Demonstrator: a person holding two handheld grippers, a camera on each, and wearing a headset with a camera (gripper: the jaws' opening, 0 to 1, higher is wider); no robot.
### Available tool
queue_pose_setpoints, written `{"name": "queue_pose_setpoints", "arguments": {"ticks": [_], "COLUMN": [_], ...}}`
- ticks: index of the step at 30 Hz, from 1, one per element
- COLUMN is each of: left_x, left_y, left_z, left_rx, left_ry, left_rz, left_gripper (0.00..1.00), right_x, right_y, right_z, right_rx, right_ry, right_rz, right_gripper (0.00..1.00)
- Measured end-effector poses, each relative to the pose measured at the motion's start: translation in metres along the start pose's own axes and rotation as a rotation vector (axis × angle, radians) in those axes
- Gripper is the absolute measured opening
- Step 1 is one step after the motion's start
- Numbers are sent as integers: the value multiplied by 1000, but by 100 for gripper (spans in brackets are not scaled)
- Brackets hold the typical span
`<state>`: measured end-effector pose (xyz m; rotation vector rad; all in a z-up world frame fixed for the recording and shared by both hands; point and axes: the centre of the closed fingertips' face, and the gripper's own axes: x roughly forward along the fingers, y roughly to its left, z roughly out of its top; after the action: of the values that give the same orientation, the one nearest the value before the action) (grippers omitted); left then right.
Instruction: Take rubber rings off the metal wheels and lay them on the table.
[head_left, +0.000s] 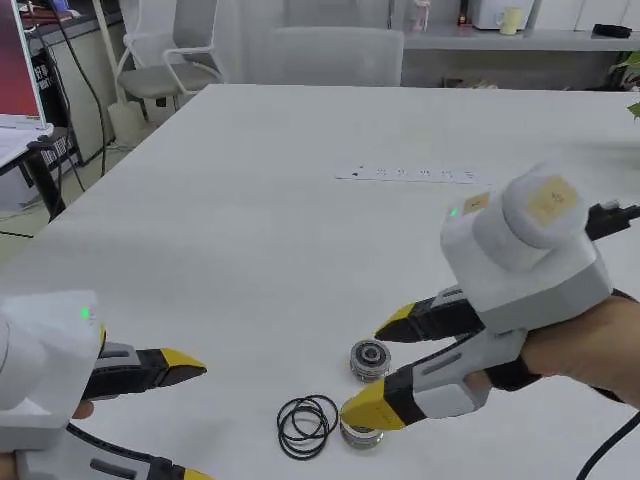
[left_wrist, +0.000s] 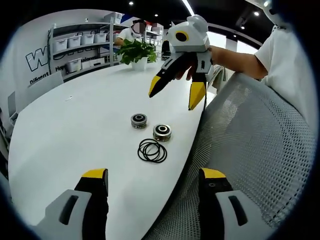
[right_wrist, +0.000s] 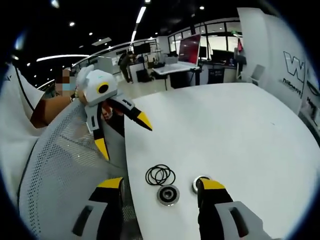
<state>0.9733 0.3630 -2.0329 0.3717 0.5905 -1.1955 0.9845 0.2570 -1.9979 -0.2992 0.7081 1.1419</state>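
1. Head view, setting: a plain white table (head_left: 250, 230) stretches away from the person. A power strip (head_left: 410, 174) lies flat towards the far edge, pale chairs (head_left: 335, 55) stand beyond it, and a red screen (head_left: 15, 60) is off to the left.
2. Head view, work: the rubber rings (head_left: 307, 425) lie flat in a small overlapping heap by the near edge. The near wheel (head_left: 362, 434) sits just right of them, partly behind a yellow jaw tip, and the far wheel (head_left: 370, 358) is just beyond it. The far wheel rests on a flat face with its hub hole upward. The right gripper (head_left: 380, 365), held in a hand, has its jaws spread wide and grips nothing. The left gripper (head_left: 195, 420), towards the near left, is likewise parted and empty.
3. Left gripper view, setting: a mesh chair (left_wrist: 250, 150) stands against the table's edge, a plant (left_wrist: 137, 50) sits at the far end, and shelves (left_wrist: 80, 50) of bins line the wall.
4. Left gripper view, work: both wheels stand as short drums, axes upright, side by side. The rubber rings (left_wrist: 152, 150) lie flat just nearer, close to the chair-side edge. The right gripper (left_wrist: 175, 99) hangs beyond them with its jaws splayed. This view's own jaws stand far apart, holding nothing.
5. Right gripper view, setting: the white table reaches towards desks and the red screen (right_wrist: 192, 47).
6. Right gripper view, work: the rings and one flat-lying wheel (right_wrist: 168, 194) show between this view's wide, empty jaws. The other wheel is partly behind the right-hand tip.
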Motion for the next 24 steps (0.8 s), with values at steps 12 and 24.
{"name": "queue_pose_setpoints", "arguments": {"ticks": [12,24], "left_x": [0,-3], "left_y": [2,7], "left_z": [8,17], "left_rx": [-24,-63], "left_ry": [-41,-104], "left_rz": [8,32], "left_gripper": [77,81], "right_x": [-33,-47], "right_y": [-4,-10], "right_z": [-25,-57], "right_rx": [41,132], "right_ry": [-58,-137], "right_rz": [-58,-138], "right_gripper": [75,84]}}
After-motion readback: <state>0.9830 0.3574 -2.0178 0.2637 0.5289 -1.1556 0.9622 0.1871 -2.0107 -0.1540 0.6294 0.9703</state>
